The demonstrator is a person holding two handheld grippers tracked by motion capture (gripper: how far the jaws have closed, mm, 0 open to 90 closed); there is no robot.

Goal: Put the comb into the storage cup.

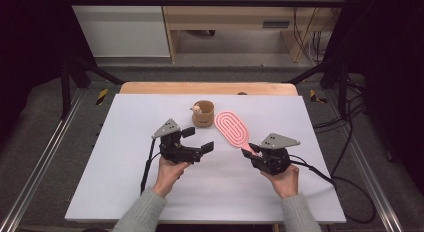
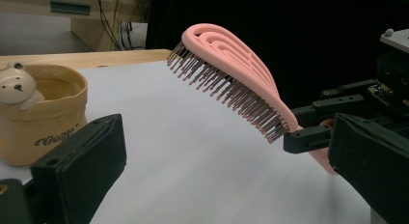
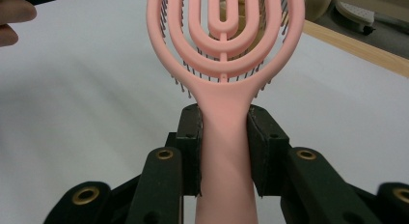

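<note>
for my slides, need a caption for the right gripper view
Right gripper clamped on the handle of a pink hairbrush, held above the white table.

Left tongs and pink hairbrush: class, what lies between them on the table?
Nothing: in the high view, bare white tabletop separates the left tongs from the pink hairbrush.

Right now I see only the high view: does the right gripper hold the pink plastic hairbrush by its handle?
Observer: Yes; in the right gripper view both pads of the right gripper press the pink plastic hairbrush at its handle.
Operator: Do its bristles touch the white table?
Observer: No; the left gripper view shows them pointing down, clear above it.
Operator: And the left gripper?
Observer: Open and empty; ahead of it, a bear figure sits on the tan cup rim.
</note>
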